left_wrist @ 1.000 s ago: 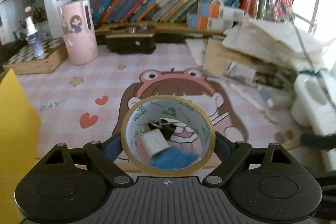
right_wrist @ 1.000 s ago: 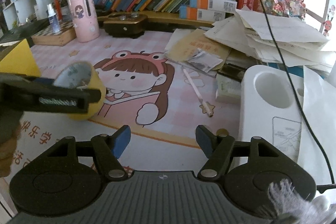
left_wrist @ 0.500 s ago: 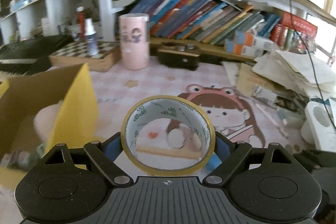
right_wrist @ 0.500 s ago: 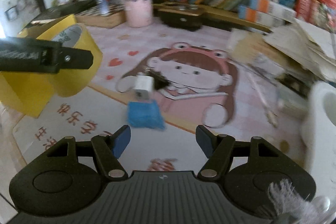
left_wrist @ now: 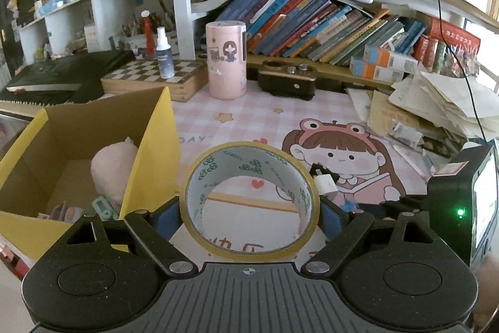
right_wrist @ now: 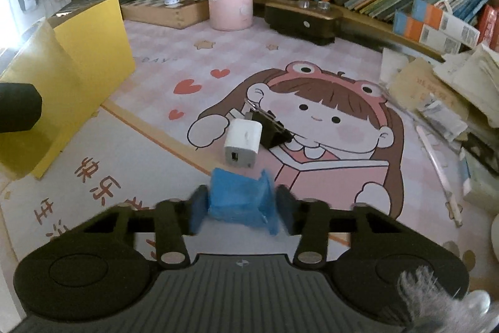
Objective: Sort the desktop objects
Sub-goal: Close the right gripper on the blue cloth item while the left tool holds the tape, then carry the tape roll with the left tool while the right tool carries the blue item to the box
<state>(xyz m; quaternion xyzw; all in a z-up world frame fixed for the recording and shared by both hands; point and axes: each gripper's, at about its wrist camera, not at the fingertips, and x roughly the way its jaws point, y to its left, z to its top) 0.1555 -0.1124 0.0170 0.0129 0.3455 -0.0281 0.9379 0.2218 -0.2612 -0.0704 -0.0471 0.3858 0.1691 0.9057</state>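
Your left gripper (left_wrist: pixel 249 208) is clamped on the tape roll (left_wrist: pixel 249 198), the blue pads pressing its outer wall from both sides with the hole facing forward, a grip that keeps the ring from rolling free while you carry it. Your right gripper (right_wrist: pixel 238 205) is closing on the blue wrapped block (right_wrist: pixel 241 200), which sits on the desk mat (right_wrist: pixel 312 58) between the pads; a sliver of gap shows on each side, so the block is not yet pinched. Both tools point down at a moderate slant, the left held above the mat, the right low with its fingers straddling the block.

Just beyond the block lies the white charger (right_wrist: pixel 243 142), touching a black binder clip (right_wrist: pixel 271 127) behind it. They look like the next things to clear, and they sit close enough to the block that a wide sweep could knock them.

To your left stands the yellow cardboard box (left_wrist: pixel 149 158), open at the top, with a pink plush toy (left_wrist: pixel 112 167) and small items already inside. I judge it the destination for the tape. The roll hangs beside the box's near wall, not yet over the opening.

Farther back are a pink cylindrical holder (left_wrist: pixel 226 61), a spray bottle (left_wrist: pixel 163 52) on a chessboard box (left_wrist: pixel 149 80), and a leaning row of books (left_wrist: pixel 312 27).
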